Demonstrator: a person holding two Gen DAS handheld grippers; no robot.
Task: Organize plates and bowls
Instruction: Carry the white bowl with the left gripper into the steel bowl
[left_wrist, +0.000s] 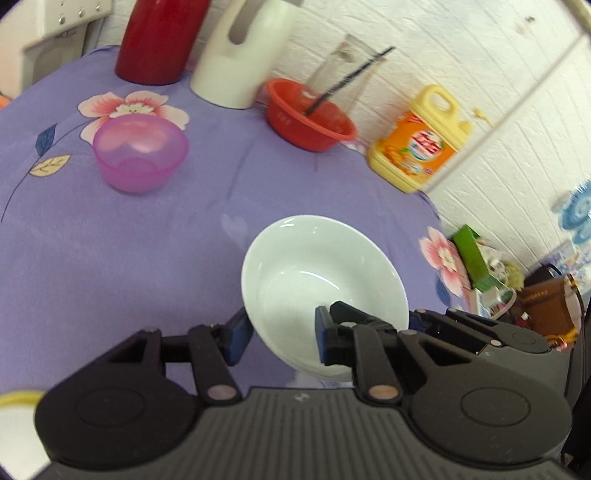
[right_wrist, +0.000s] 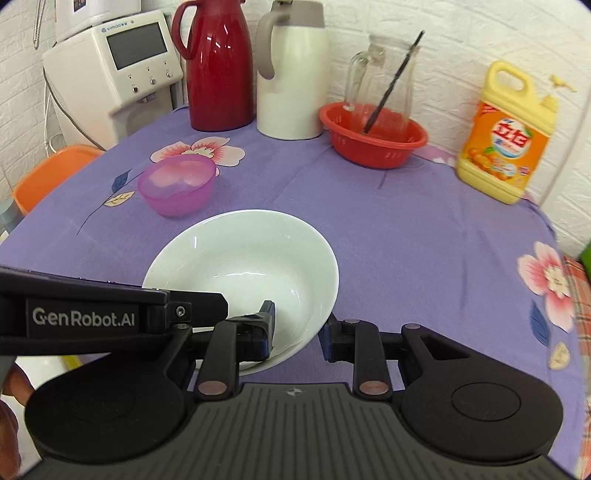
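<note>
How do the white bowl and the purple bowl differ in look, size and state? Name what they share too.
The white bowl is opaque and glossy; the purple bowl is translucent. The white bowl looks wider than the purple bowl. The white bowl has the left tongs and right tongs straddling its rim; the purple bowl stands untouched. Both are round, open side up, empty, above the purple tablecloth.

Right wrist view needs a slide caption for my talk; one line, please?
Both tools straddle the white bowl's near rim on the purple floral tablecloth, purple bowl behind.
</note>
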